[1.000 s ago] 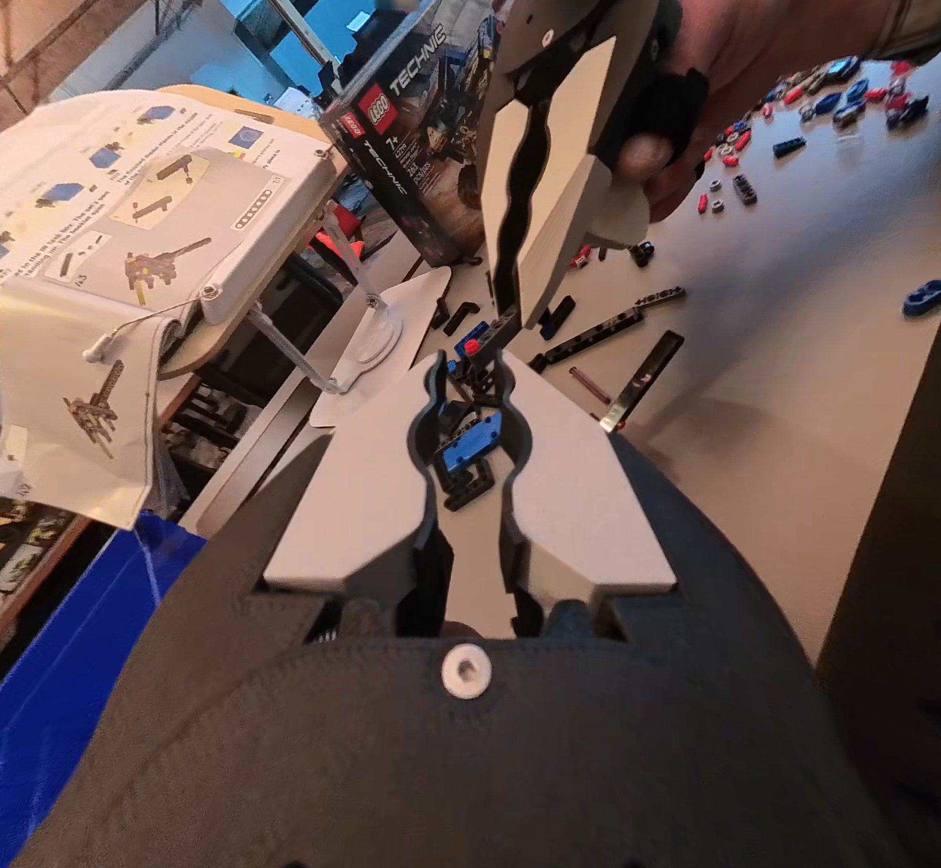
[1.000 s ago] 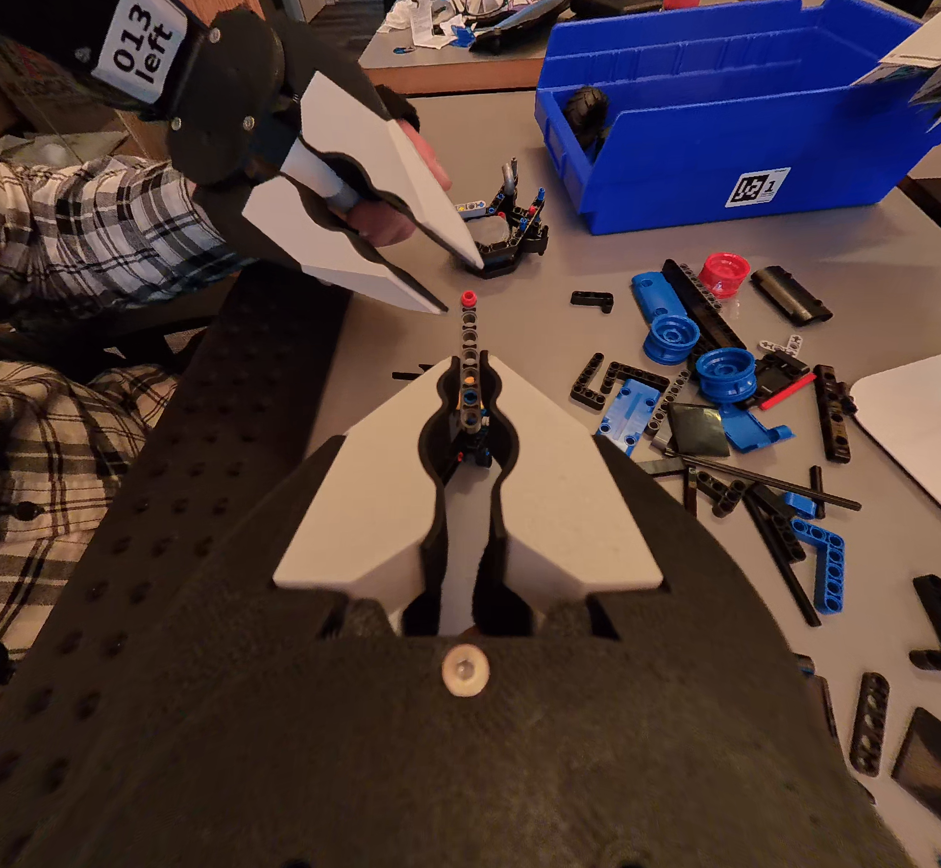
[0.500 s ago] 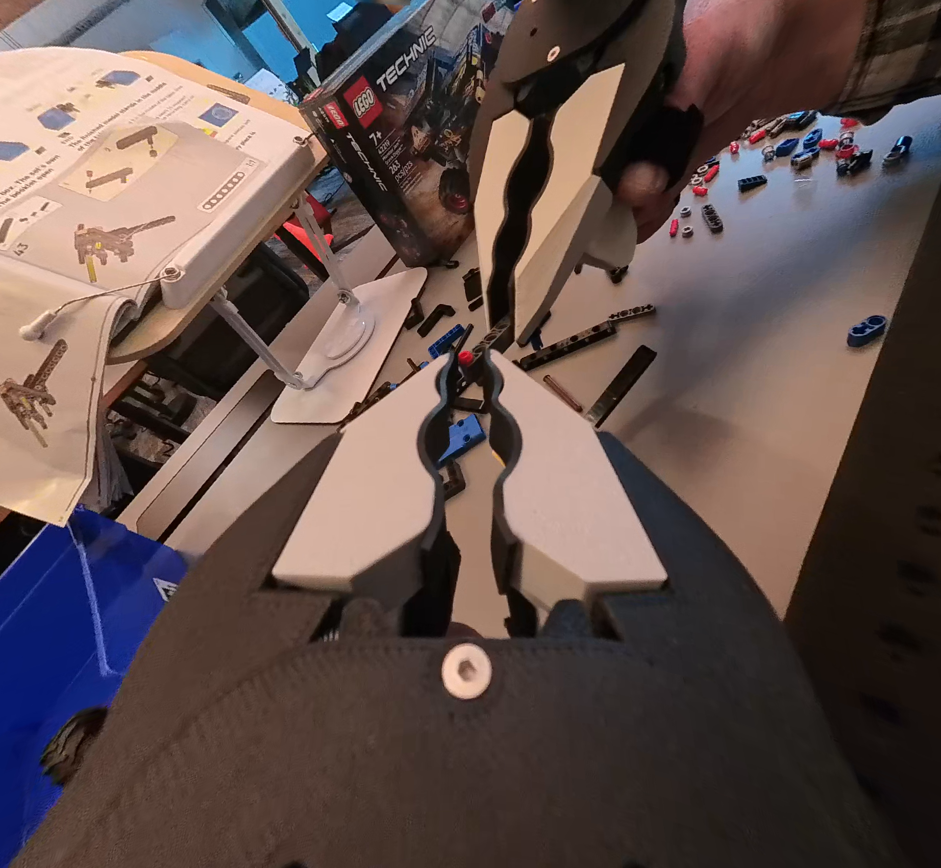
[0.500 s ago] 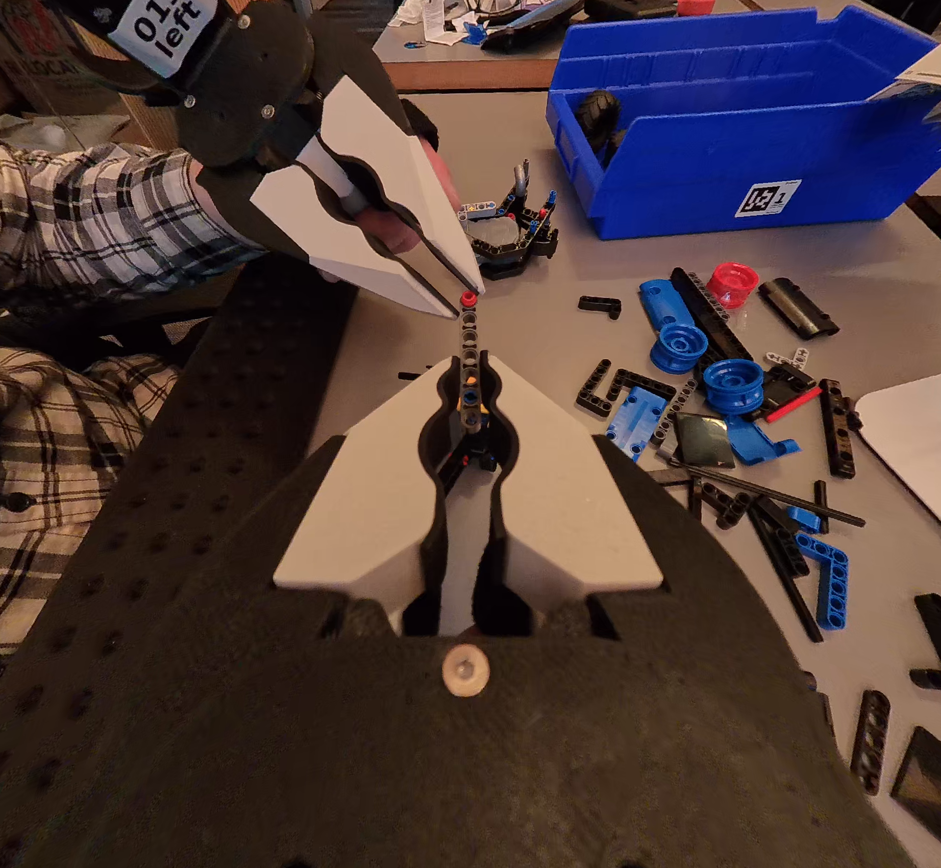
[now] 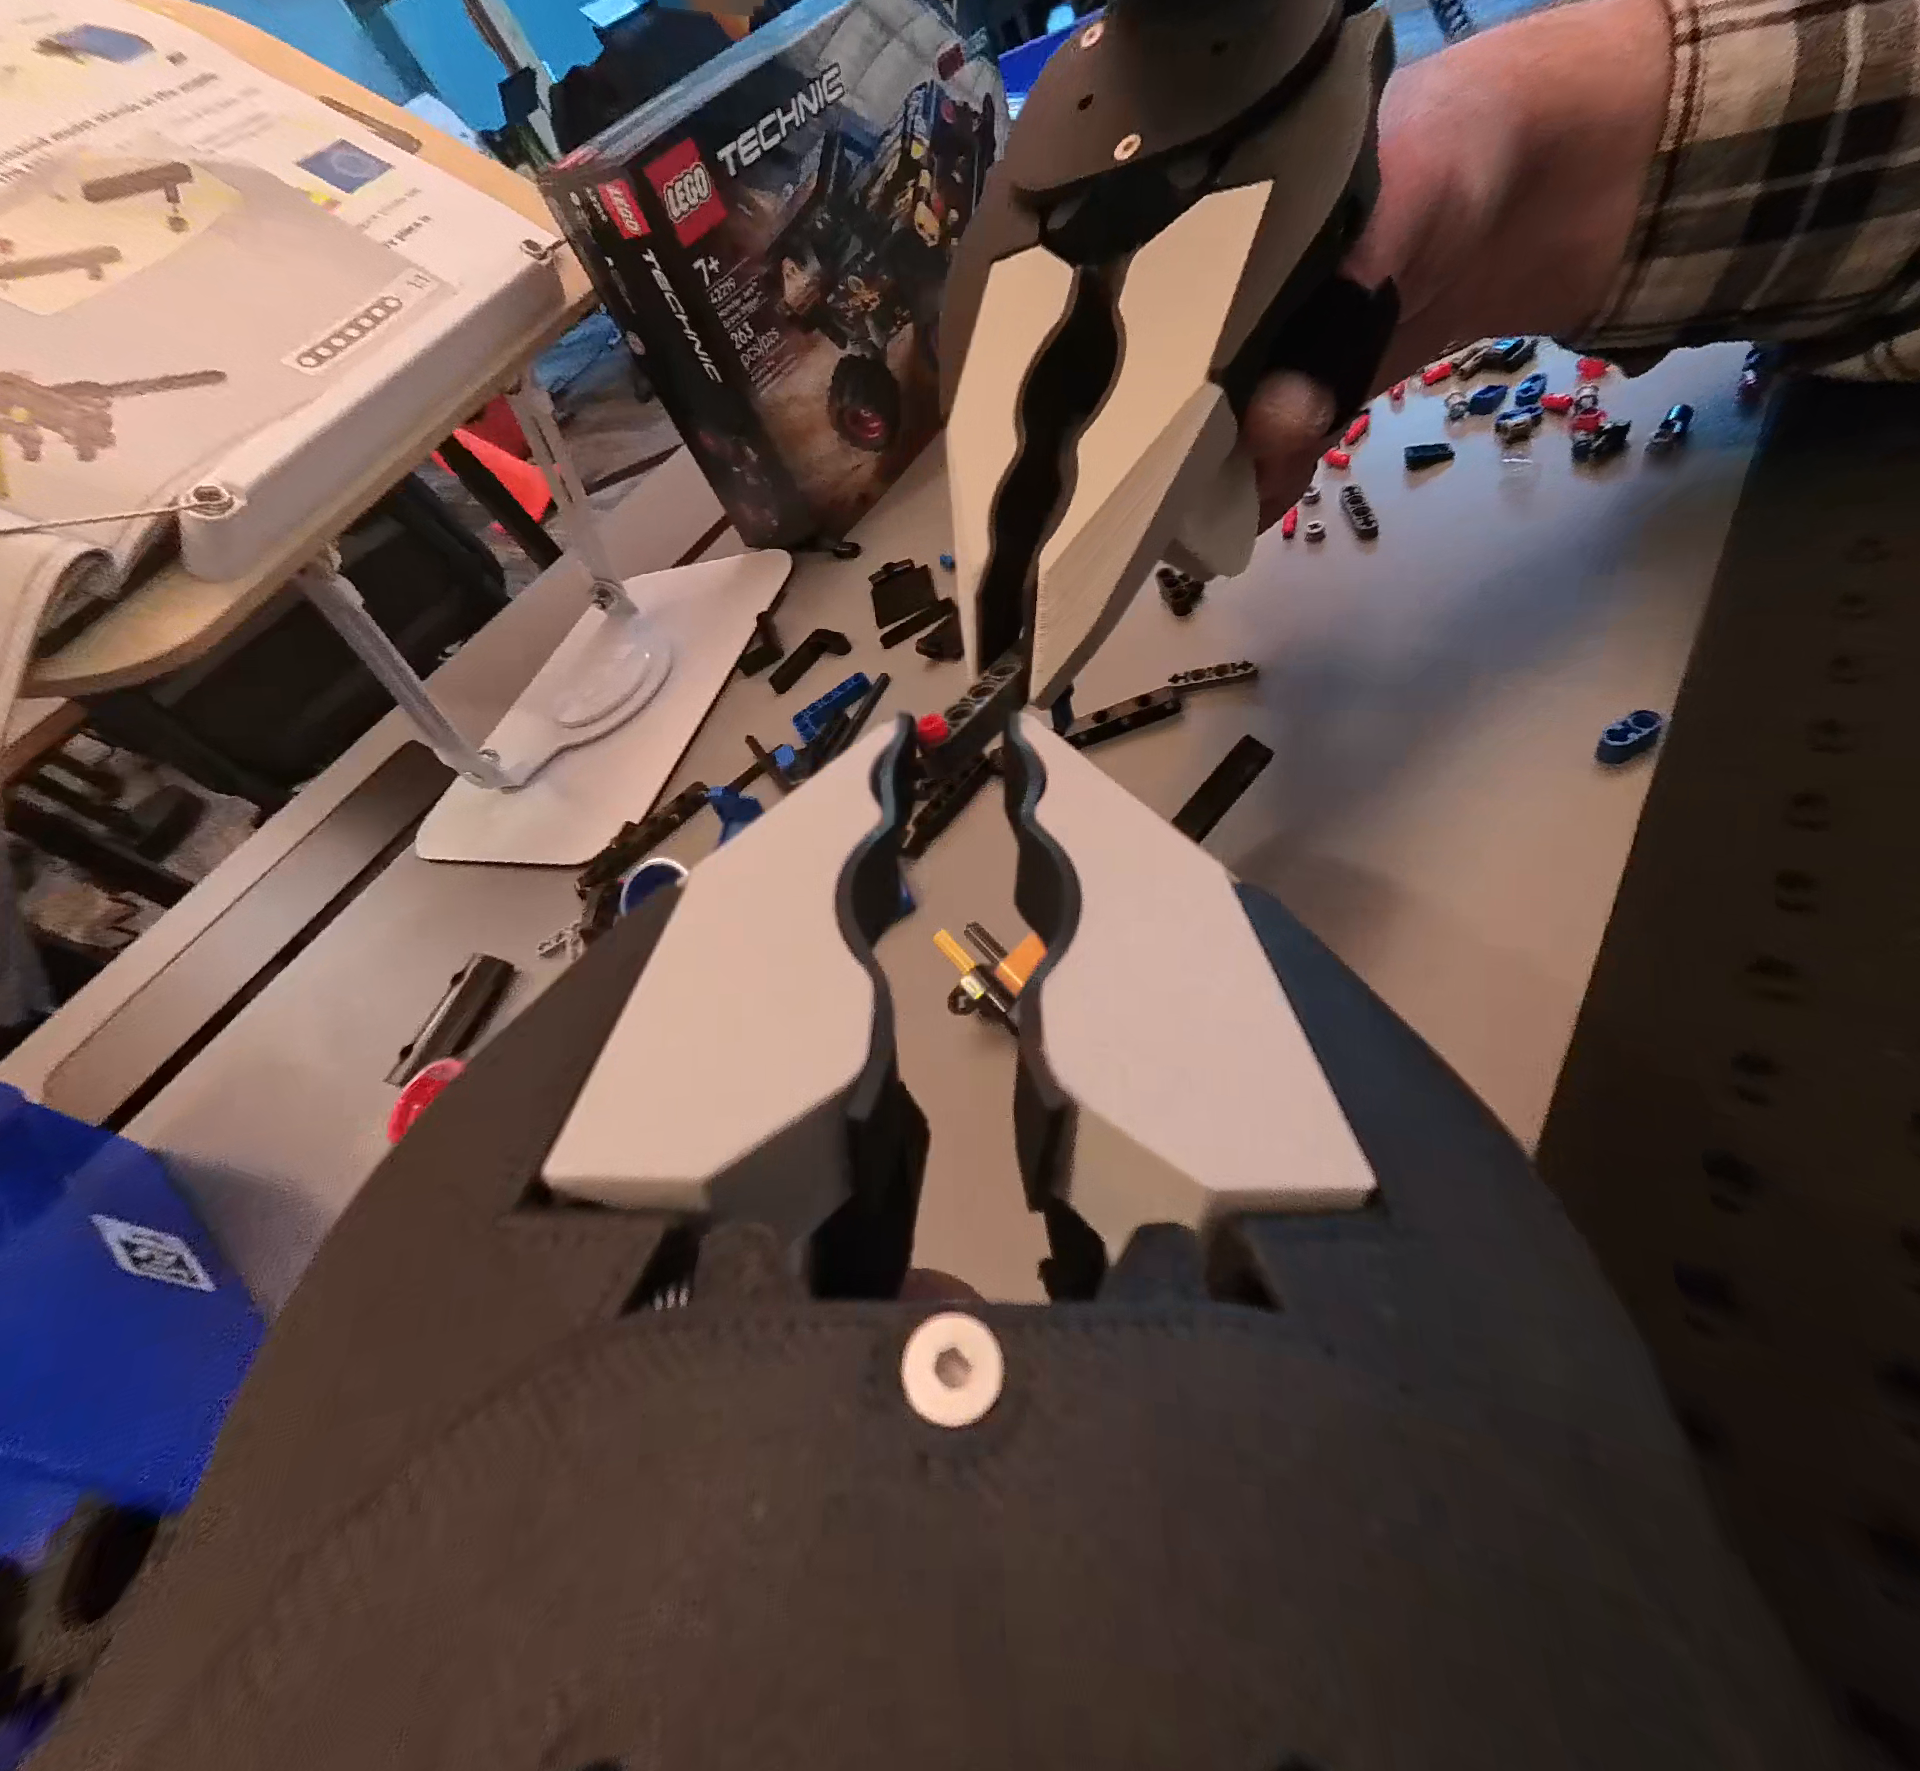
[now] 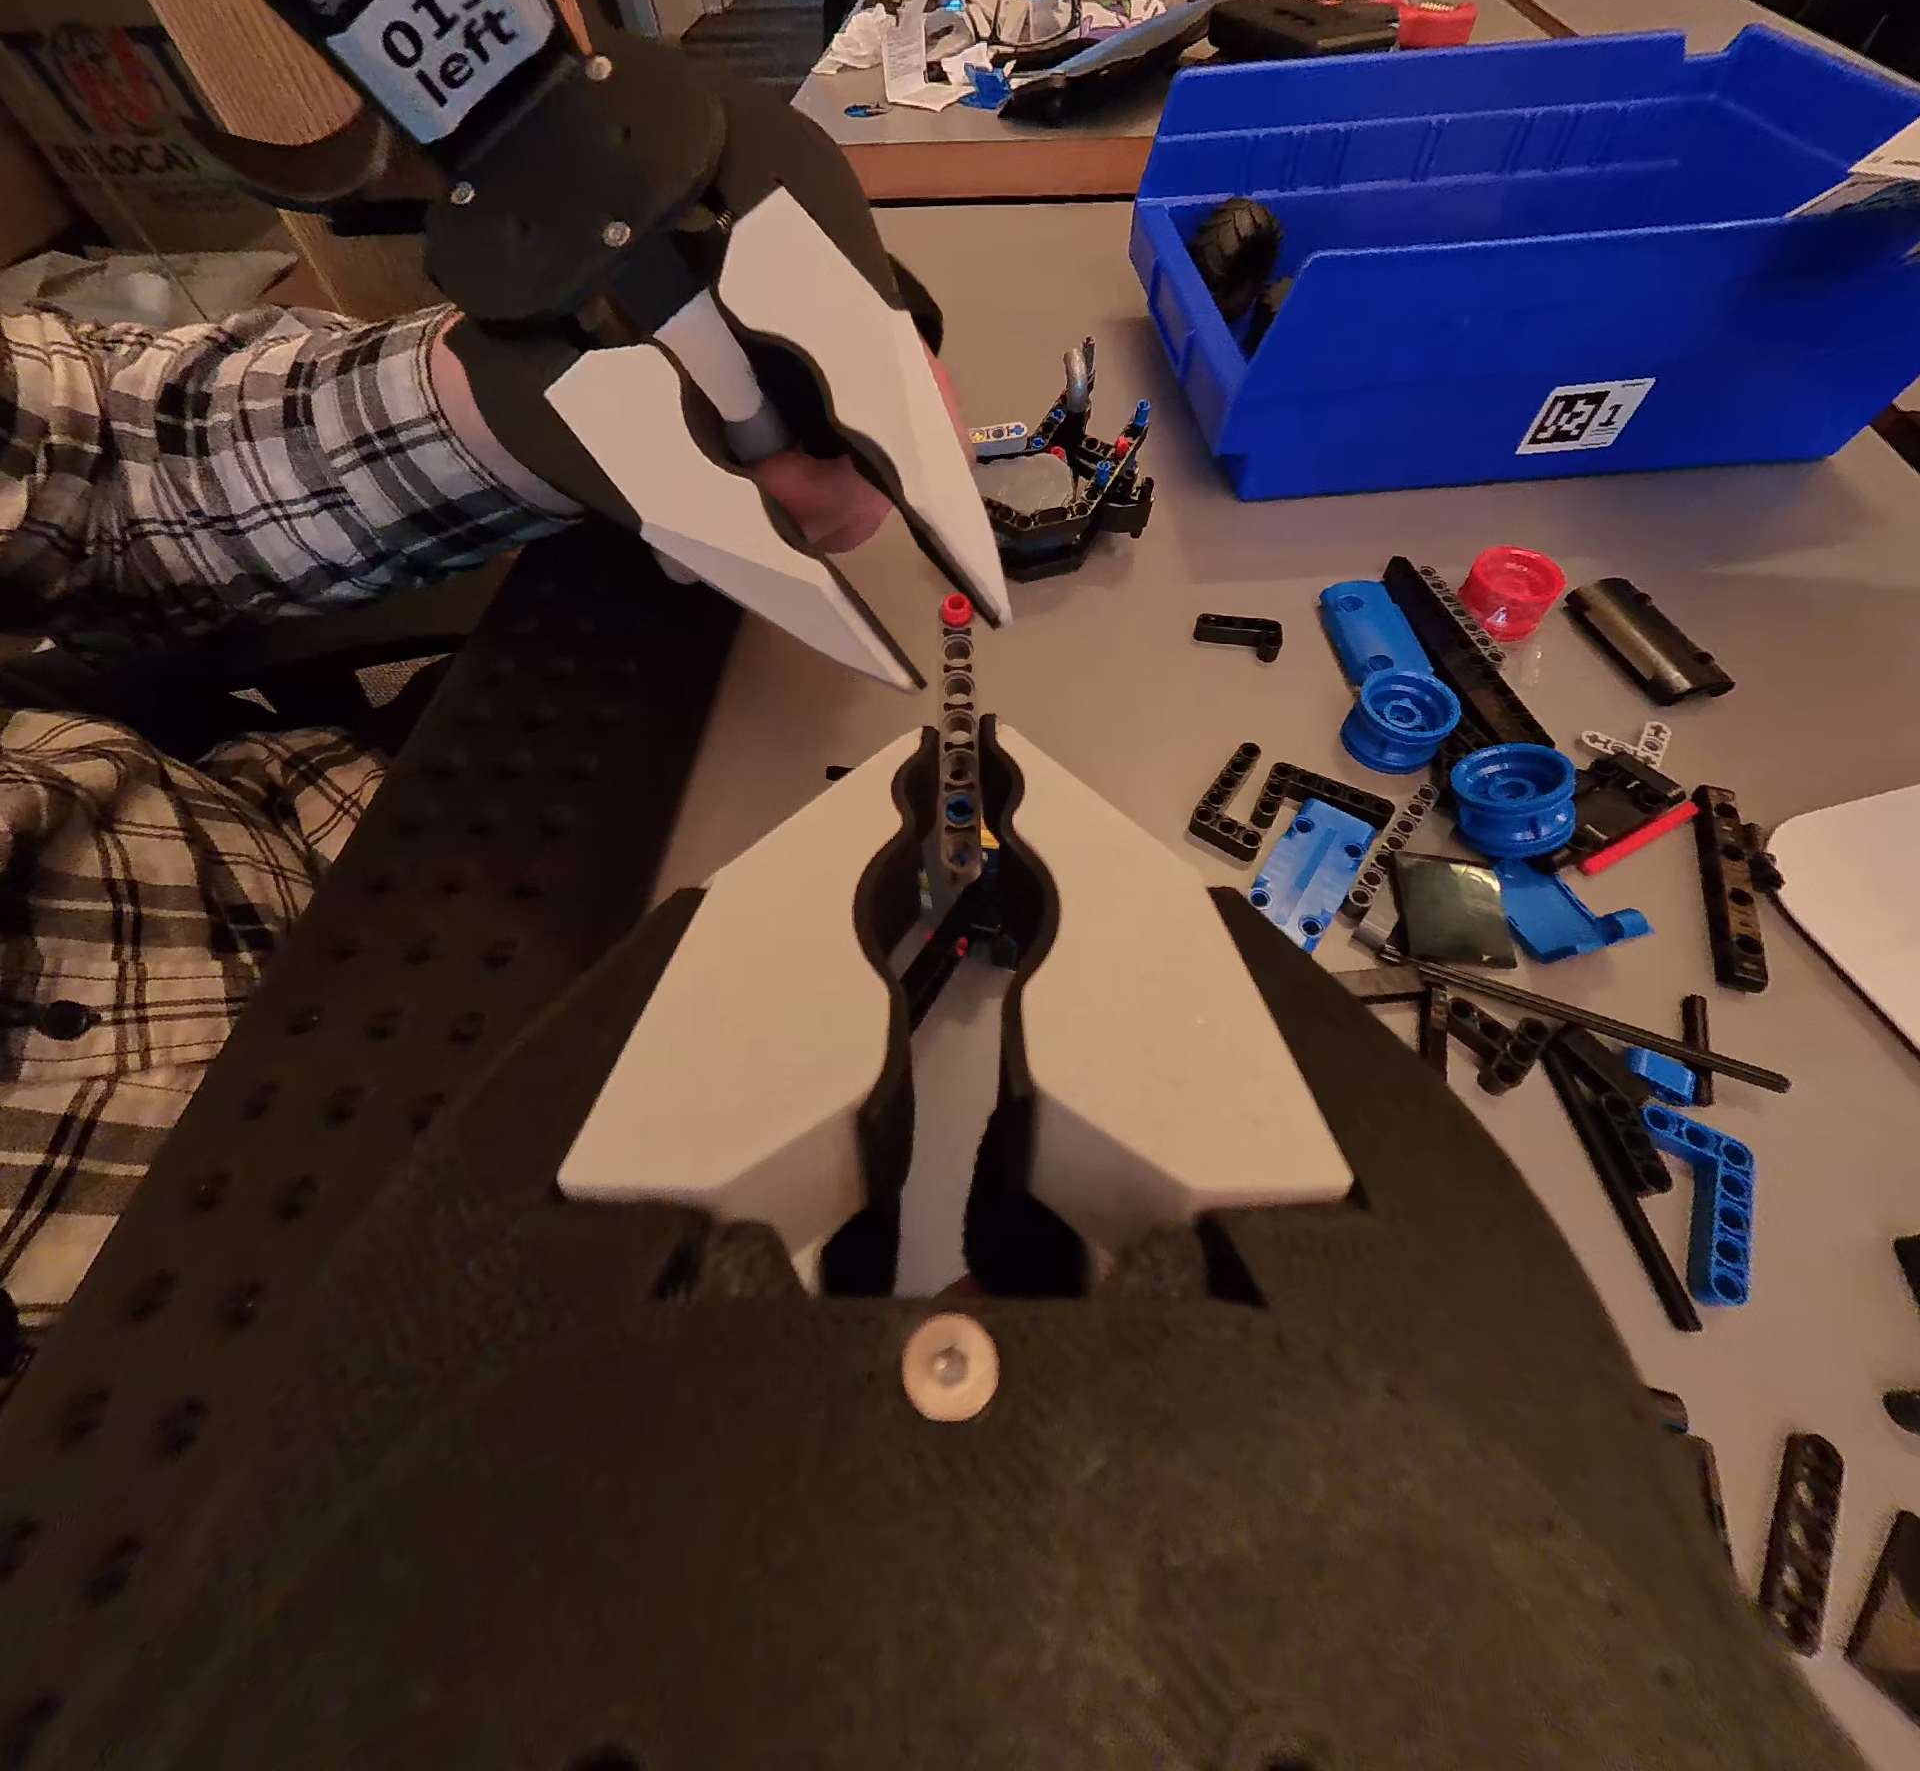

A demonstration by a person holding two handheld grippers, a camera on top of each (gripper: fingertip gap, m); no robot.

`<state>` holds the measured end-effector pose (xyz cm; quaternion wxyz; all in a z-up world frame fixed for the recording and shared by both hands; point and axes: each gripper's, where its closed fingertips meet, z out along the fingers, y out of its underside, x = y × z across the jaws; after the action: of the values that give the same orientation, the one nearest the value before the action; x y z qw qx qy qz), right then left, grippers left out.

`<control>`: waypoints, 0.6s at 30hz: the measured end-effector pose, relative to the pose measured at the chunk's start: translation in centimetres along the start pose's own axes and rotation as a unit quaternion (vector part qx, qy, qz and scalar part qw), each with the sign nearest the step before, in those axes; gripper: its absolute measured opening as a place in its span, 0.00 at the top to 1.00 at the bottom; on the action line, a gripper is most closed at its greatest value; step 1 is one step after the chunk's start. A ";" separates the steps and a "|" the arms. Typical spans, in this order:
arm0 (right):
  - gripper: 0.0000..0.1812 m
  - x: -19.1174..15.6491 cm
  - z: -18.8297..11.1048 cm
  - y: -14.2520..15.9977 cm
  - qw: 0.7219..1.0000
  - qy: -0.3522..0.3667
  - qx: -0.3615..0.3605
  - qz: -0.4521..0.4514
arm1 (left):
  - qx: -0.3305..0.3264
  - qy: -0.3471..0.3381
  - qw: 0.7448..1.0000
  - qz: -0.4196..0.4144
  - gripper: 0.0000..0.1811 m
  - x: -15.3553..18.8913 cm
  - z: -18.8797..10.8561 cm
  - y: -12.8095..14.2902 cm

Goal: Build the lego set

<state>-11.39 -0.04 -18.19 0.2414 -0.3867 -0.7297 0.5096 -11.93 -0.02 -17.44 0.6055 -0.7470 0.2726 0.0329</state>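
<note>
My right gripper (image 6: 958, 734) is shut on a dark grey lego beam (image 6: 956, 682) that sticks out forward, with a red pin (image 6: 954, 607) in its far end. My left gripper (image 5: 956, 734) is open, and its fingertips (image 6: 1000, 615) straddle that end of the beam, the red pin (image 5: 930, 729) close to its left fingertip. The left wrist view shows the right gripper (image 5: 1003, 651) pointing down with the beam (image 5: 982, 687) at its tips. A small yellow and orange piece (image 5: 987, 968) lies on the table under the left fingers.
A part-built black assembly (image 6: 1070, 495) sits behind the left gripper. A blue bin (image 6: 1455, 319) holds a tyre at the back right. Loose blue, black and red pieces (image 6: 1455, 786) lie to the right. The set's box (image 5: 790, 267) and an instruction booklet (image 5: 208, 267) on a stand are nearby. The grippers are tip to tip, or close to it.
My left gripper has come up to the beam's far end and its jaws have opened wider around the red pin. The right gripper keeps holding the beam.
</note>
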 end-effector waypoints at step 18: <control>0.94 0.9 -0.8 -0.8 0.999 0.028 0.024 -0.006 | 0.039 0.023 0.996 -0.071 0.97 -0.5 -0.2 -0.3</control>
<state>-11.65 1.00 -17.19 0.2740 -0.3910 -0.7125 0.5143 -12.29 0.01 -16.91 0.6284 -0.7409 0.2339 -0.0381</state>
